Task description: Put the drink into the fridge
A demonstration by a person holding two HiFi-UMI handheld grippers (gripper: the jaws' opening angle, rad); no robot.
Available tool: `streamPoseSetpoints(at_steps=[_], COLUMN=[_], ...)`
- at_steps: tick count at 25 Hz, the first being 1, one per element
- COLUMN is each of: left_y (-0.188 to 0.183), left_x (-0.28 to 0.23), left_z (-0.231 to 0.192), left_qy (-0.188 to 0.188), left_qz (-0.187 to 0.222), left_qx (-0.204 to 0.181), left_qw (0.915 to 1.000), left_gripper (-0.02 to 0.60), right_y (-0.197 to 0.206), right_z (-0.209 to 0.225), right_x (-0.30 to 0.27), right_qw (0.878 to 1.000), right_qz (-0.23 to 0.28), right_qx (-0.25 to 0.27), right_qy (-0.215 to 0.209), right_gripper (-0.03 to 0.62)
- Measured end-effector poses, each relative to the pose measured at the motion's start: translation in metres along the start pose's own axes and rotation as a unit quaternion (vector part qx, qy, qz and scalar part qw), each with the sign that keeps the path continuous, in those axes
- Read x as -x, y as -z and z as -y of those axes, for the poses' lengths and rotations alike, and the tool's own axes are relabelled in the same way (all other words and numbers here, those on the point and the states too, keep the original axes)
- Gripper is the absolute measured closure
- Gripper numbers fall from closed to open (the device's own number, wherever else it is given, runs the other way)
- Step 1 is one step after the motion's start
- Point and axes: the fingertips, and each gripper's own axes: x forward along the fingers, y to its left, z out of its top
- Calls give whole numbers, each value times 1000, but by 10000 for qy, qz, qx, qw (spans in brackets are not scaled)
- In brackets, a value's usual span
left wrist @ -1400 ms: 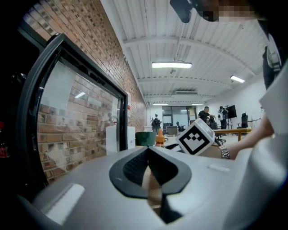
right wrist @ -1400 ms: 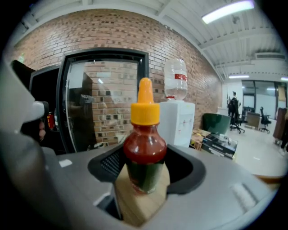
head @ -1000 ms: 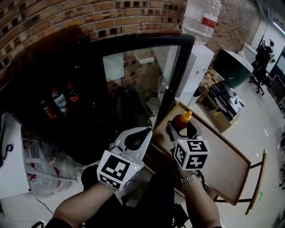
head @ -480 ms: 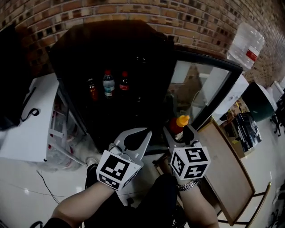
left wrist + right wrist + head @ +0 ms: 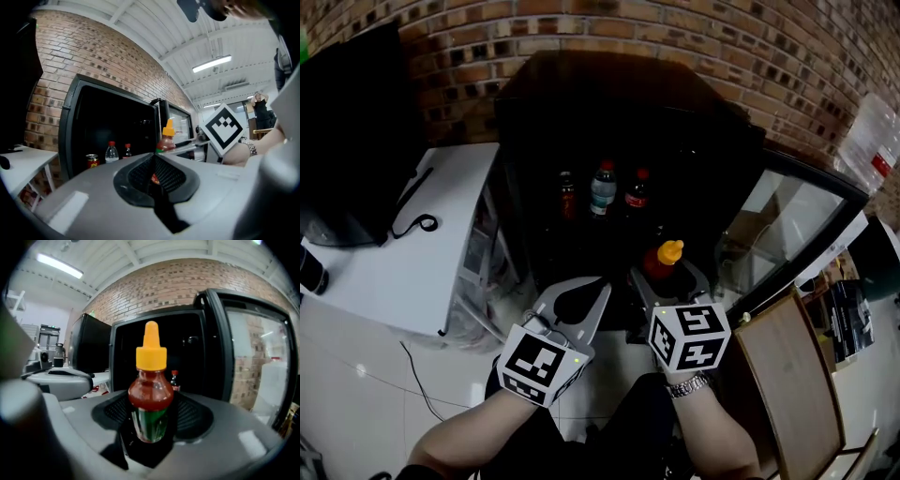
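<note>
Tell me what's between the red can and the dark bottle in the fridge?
A clear, red-capped water bottle; the head view and left gripper view show it.

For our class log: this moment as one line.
right tongs: shut on drink bottle | left tongs: shut, empty | fridge: door open

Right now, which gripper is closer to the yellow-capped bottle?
Right. The right gripper is clamped on the yellow-capped bottle; the left gripper, shut and empty, sits off to the bottle's left, not touching it.

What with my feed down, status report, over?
Right gripper shut on yellow-capped bottle. Left gripper shut, empty. Fridge open, door swung aside, nothing blocking.
</note>
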Motion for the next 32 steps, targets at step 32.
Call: streamPoseSetpoints(at_steps=[32], left_y=[7], left_x=[-58], left_z=[-125], left_qy=[-1], left_qz=[-125], left_qx=[-158], left_qw=[9998], left_gripper=[577], right_y=[13], right_z=[-4], right_x=[-194], right_qw=[9976], right_qz=[-648], right_qx=[-7], right_qy=[-254], right_gripper=[321])
